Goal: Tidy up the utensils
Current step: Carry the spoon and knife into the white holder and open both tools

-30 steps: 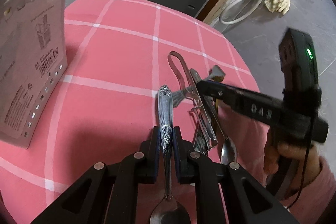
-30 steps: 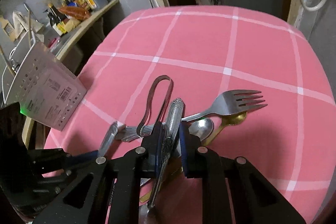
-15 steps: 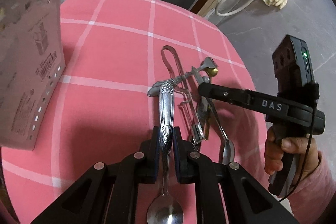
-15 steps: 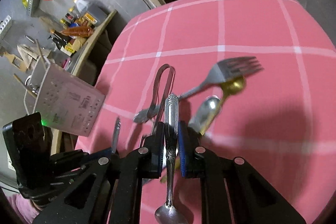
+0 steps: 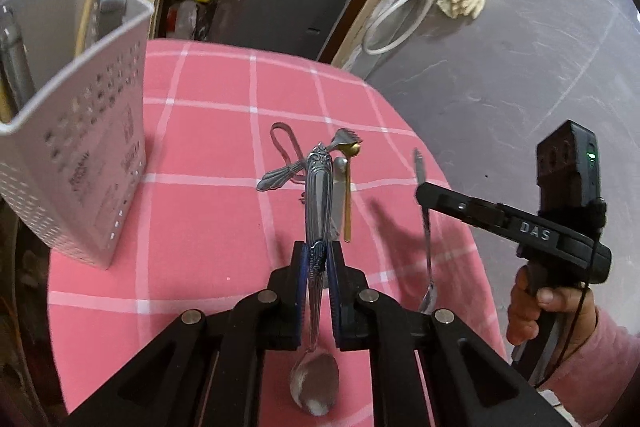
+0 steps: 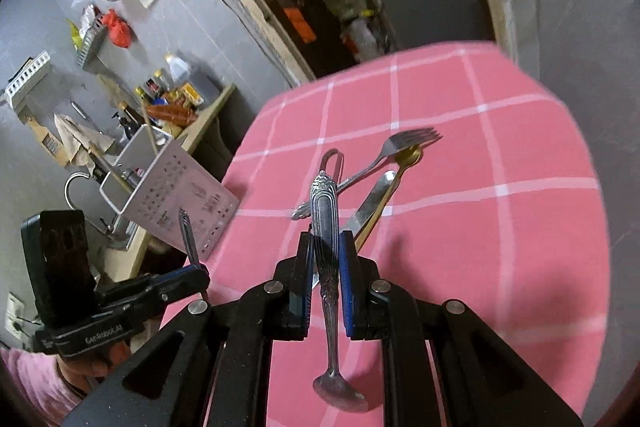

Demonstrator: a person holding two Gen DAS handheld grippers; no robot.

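Grippers left (image 5: 318,265) and right (image 6: 326,259) each clamp a spoon (image 5: 316,307) by its handle, bowls hanging clear, ready for the holder (image 5: 76,131)

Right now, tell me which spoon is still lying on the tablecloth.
The small gold spoon, lying beside the fork. The two silver spoons are each clamped in a claw, lifted off the cloth.

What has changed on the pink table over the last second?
Both spoons have been lifted clear of the pile. The left gripper carries one spoon, the right gripper the other spoon, each with its jaws still clamped on the handle. The white utensil holder now shows its open top. The fork, gold spoon and tongs stayed put.
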